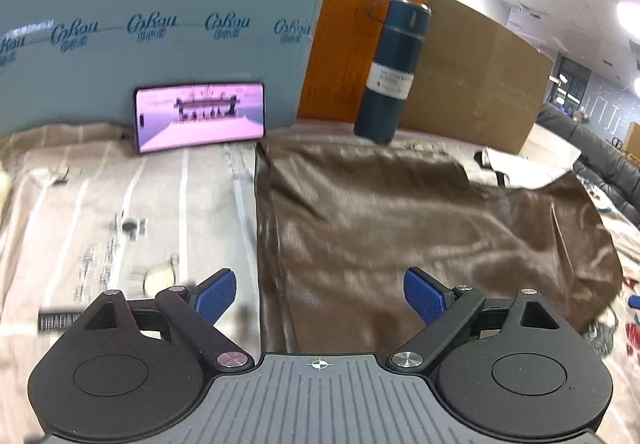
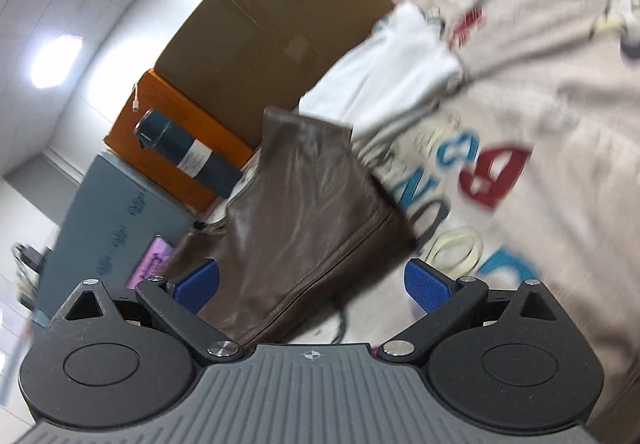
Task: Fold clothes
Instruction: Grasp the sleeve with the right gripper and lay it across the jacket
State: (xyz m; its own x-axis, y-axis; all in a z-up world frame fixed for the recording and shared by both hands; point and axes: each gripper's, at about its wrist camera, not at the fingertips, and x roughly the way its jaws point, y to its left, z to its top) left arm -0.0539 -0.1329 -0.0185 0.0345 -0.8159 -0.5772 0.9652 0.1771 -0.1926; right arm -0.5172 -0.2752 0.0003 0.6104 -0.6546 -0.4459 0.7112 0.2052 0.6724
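A brown leather-like garment lies spread on the printed beige cloth that covers the surface. My left gripper is open and empty, hovering just above the garment's near left edge. In the right wrist view the same brown garment appears tilted, folded into a roughly rectangular shape. My right gripper is open and empty, with the garment's near edge between and beyond its blue pads. A white garment lies past the brown one.
A phone with a lit screen leans against a grey-blue box. A dark blue bottle stands by an orange box and a cardboard box. A dark sofa is at far right.
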